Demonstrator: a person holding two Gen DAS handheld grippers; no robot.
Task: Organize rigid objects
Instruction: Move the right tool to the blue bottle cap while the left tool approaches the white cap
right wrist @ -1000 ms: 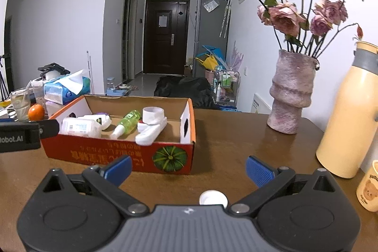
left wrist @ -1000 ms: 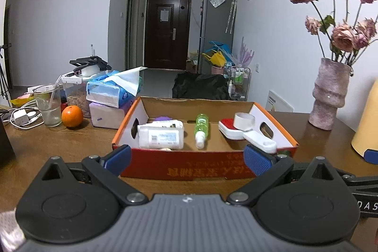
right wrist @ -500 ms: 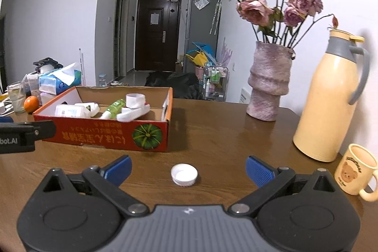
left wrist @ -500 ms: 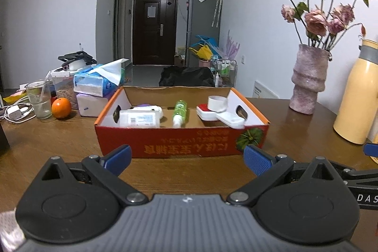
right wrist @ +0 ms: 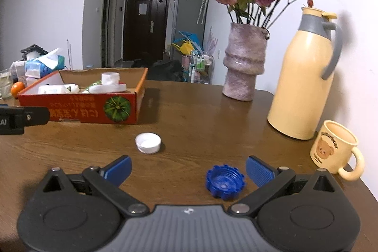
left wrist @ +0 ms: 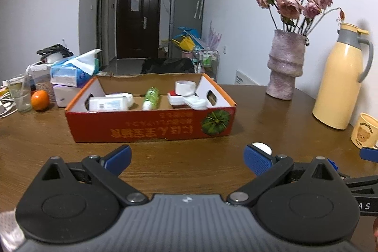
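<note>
A red cardboard box on the wooden table holds a white bottle, a green bottle and a white-and-red lint roller. A white cap lies on the table in front of my right gripper. A blue ribbed cap lies between its fingers, near the right one. The white cap peeks above my left gripper's right finger. My left gripper is open and empty, well in front of the box. My right gripper is open and empty.
A pink vase of roses, a yellow thermos jug and a bear mug stand at the right. Tissue packs, an orange and a glass stand left of the box. The table's right edge is near the mug.
Both grippers have pulled back from the box and shifted right. The white cap, then the blue cap, have come into the right wrist view. Both stay open.
</note>
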